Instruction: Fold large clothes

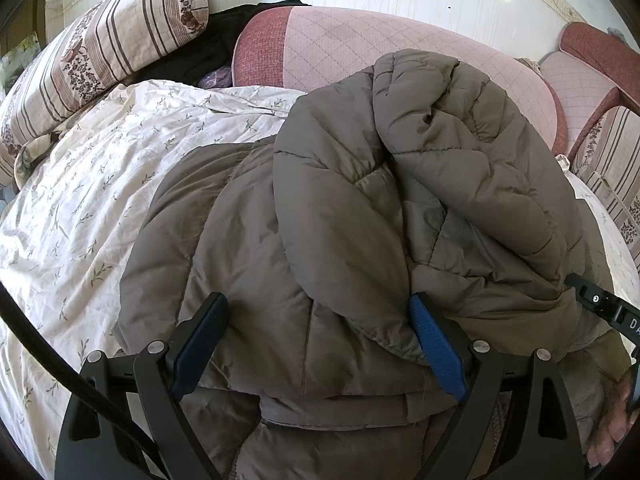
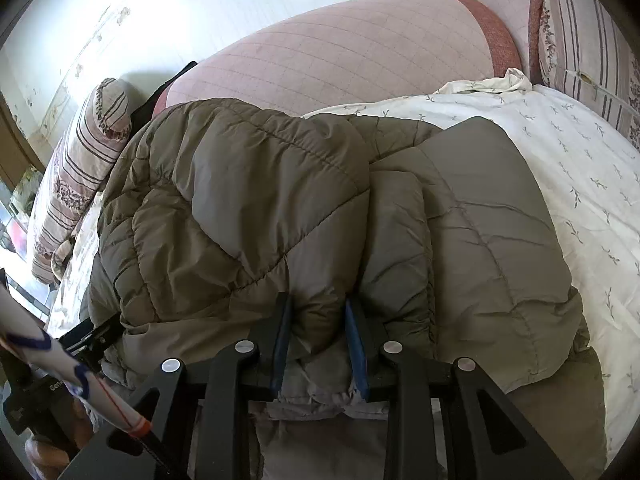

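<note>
A large olive-brown quilted puffer jacket (image 1: 360,208) lies bunched on a white floral bedsheet (image 1: 88,200); it also shows in the right wrist view (image 2: 248,208). My left gripper (image 1: 320,340) is open, its blue fingers wide apart over the jacket's near part, with a folded-over flap lying between them. My right gripper (image 2: 318,344) is shut on a thick fold of the jacket near its hem, the padding pinched between the blue pads (image 2: 356,352). The right gripper's black body (image 1: 604,308) shows at the right edge of the left wrist view.
A pink quilted sofa back (image 1: 360,40) runs behind the sheet, against a white wall. Striped floral cushions sit at the left (image 1: 100,48) and at the right (image 2: 588,48). A dark garment (image 1: 208,56) lies by the left cushion.
</note>
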Motion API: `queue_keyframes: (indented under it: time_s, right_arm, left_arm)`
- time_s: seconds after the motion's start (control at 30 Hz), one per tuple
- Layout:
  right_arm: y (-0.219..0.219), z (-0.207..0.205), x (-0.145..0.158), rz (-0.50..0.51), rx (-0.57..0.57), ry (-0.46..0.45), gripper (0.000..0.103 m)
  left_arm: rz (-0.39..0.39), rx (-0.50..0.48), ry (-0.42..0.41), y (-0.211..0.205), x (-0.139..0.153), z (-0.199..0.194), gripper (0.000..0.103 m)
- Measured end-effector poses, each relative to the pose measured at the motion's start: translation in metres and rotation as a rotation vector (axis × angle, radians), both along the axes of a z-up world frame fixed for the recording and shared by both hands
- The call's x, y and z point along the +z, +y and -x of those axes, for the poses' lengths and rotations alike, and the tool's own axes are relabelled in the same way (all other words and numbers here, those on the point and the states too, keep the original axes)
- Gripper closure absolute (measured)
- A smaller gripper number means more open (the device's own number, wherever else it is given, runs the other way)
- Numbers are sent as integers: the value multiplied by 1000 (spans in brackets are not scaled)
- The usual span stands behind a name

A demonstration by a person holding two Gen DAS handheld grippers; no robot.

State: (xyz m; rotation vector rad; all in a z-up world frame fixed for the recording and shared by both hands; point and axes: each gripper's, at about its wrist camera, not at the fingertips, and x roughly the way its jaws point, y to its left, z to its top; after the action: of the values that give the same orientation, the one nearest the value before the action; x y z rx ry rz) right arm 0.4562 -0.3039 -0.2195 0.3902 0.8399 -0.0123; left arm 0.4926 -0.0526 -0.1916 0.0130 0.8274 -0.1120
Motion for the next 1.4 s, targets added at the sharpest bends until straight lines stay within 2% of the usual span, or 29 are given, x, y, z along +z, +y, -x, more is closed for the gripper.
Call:
queue_keyframes:
  time_s: [0.2, 0.43, 0.73, 0.83, 0.97, 1.03, 1.17, 1.4]
  right_arm:
    - [0, 8, 8, 3, -16, -28, 74]
    - [9, 22, 30, 78, -31, -138, 74]
    - [3, 26, 37, 114, -99, -165, 74]
    - [5, 27, 40, 107, -81, -191, 74]
    - [23, 21, 32, 96, 11, -169, 74]
    - [30, 12, 21, 98, 44, -119, 74]
    - [31, 4, 5, 98, 58, -62, 74]
    - [30, 0, 0, 92, 62, -46, 74]
  left_arm:
    - [0, 0, 0, 0, 0, 0, 12]
    - [-3, 2, -4, 0, 1, 1, 12]
    - [-11, 7, -11, -1, 1, 2, 12]
    - [-14, 14, -17, -2, 0, 3, 12]
    - [-25, 19, -25, -4, -1, 5, 12]
    - [-23, 18, -25, -4, -1, 5, 12]
    - [-29, 16, -27, -5, -2, 5, 11]
    - [-33, 16, -29, -6, -2, 4, 11]
